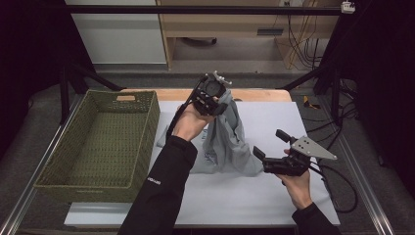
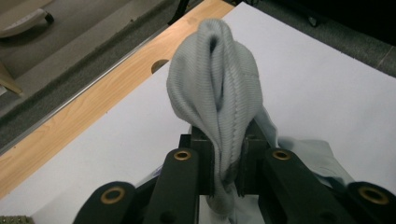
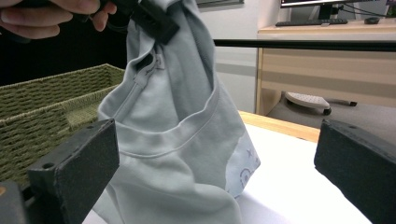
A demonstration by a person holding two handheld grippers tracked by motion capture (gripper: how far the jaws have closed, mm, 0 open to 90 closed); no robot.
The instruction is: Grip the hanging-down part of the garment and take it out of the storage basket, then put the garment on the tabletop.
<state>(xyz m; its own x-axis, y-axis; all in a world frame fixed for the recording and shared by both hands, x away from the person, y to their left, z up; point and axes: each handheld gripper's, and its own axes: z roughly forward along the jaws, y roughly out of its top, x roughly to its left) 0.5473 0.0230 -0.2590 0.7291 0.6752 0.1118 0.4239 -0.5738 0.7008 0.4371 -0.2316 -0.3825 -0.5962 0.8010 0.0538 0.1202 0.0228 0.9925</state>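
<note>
Grippers work here on a white table [image 1: 274, 196]. Near the front right edge, the right gripper [image 1: 270, 151] sits low with its jaws wide apart, just beside the bottom of a soft pale grey-blue shirt [image 1: 230, 142]. The shirt hangs in the middle, its lower part resting on the table. Farther back, the left gripper [image 1: 219, 108] pinches the shirt's top tight, lifting it. A green woven basket [image 1: 98, 147] sits along the left edge.
</note>
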